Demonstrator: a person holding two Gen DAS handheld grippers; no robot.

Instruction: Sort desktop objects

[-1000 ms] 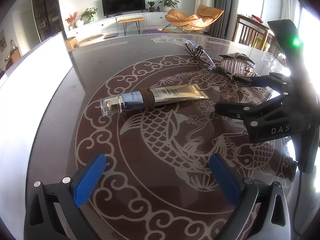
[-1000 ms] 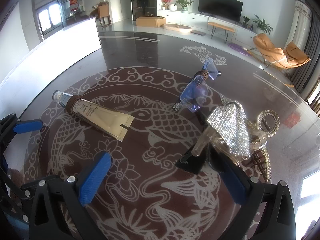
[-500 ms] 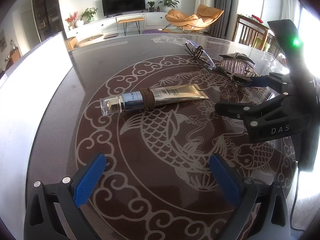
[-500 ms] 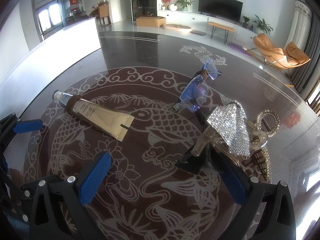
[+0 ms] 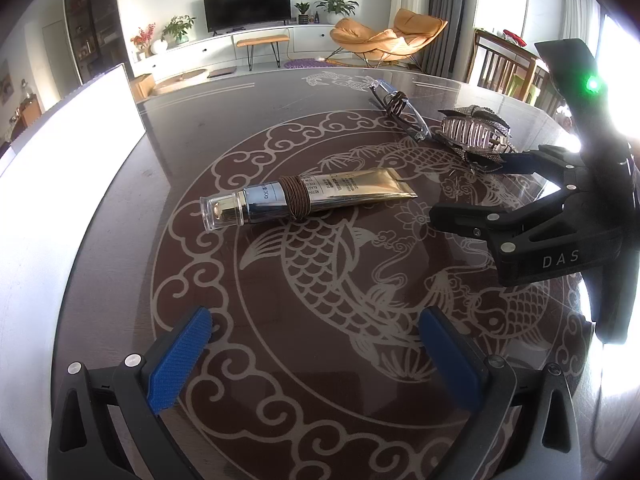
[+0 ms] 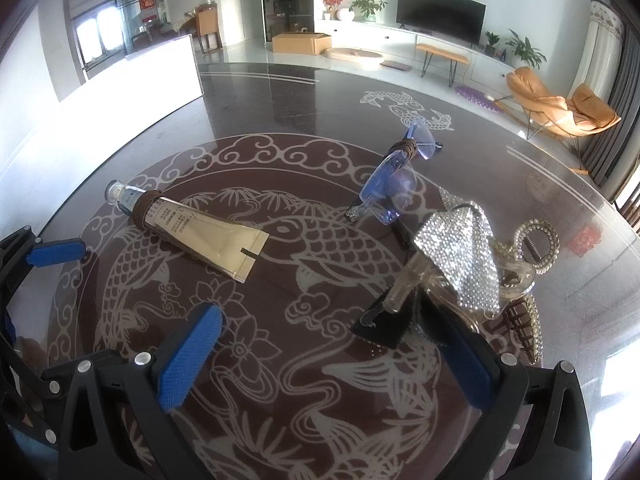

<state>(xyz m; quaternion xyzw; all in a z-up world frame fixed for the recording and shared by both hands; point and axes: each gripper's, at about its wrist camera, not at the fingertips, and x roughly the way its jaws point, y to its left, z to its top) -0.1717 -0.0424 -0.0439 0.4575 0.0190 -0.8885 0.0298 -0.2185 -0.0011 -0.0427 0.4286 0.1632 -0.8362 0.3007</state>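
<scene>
A gold and silver tube (image 5: 308, 196) with a brown hair tie wound round it lies in the middle of the patterned table (image 5: 320, 400). Behind it to the right are blue-tinted glasses (image 5: 400, 110) and a rhinestone hair claw (image 5: 474, 134). My left gripper (image 5: 314, 324) is open, short of the tube, with nothing between its fingers. My right gripper (image 5: 472, 186) is open beside the claw. In the right wrist view the right gripper (image 6: 320, 316) hovers low, the claw (image 6: 460, 248) lies just off its right finger, and the tube (image 6: 192, 228) and glasses (image 6: 396, 184) sit further ahead.
A second sparkly clip with a ring end (image 6: 536, 240) lies behind the claw near the table's right edge. A white panel (image 5: 68, 152) stands along the left side. One blue finger pad of the left gripper (image 6: 56, 250) shows at the left edge.
</scene>
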